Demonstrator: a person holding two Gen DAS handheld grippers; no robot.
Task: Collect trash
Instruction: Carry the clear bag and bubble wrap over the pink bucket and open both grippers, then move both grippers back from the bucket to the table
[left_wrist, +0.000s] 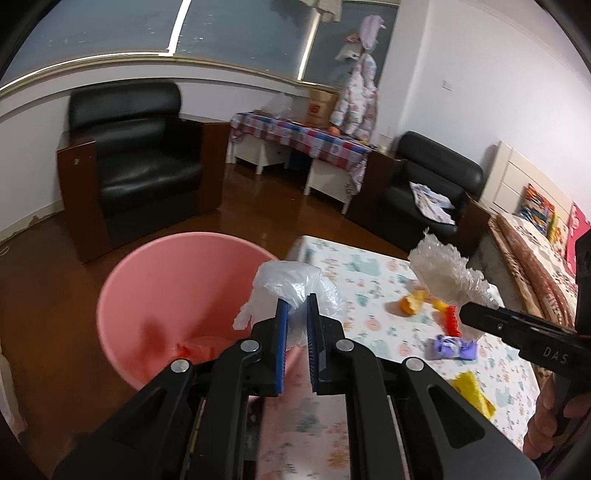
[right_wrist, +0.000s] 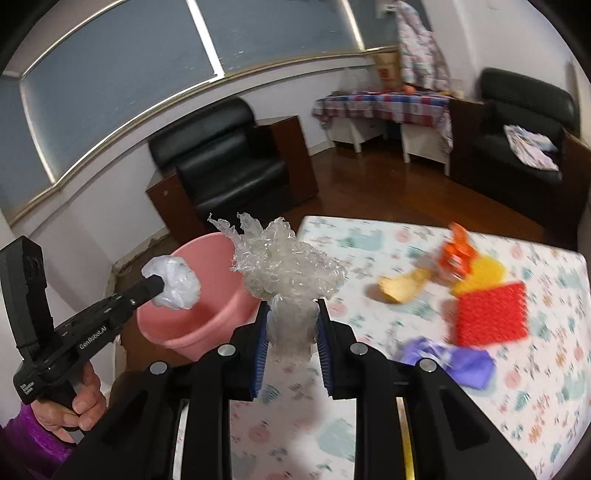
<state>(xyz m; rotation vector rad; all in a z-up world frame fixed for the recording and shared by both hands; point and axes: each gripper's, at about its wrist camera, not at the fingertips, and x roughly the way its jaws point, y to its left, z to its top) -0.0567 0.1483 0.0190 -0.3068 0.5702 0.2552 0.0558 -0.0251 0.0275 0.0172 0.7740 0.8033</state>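
My left gripper (left_wrist: 297, 303) is shut on a crumpled white plastic bag (left_wrist: 291, 286), held over the near rim of the pink bucket (left_wrist: 166, 295). Something red lies at the bucket's bottom. From the right wrist view the same bag (right_wrist: 173, 282) hangs above the bucket (right_wrist: 192, 325). My right gripper (right_wrist: 291, 306) is shut on a wad of clear crinkled plastic wrap (right_wrist: 291, 273), above the patterned table (right_wrist: 369, 321) near its left edge. The left wrist view shows that wad (left_wrist: 443, 273) to the right of the bucket.
On the table lie orange peel (right_wrist: 400, 286), an orange clip (right_wrist: 456, 253), a yellow piece (right_wrist: 484, 273), a red ridged square (right_wrist: 491, 314) and a purple wrapper (right_wrist: 450, 360). Two black armchairs (left_wrist: 136, 162) (left_wrist: 424, 184) and a cloth-covered side table (left_wrist: 303, 136) stand behind. A bed (left_wrist: 535, 251) is at right.
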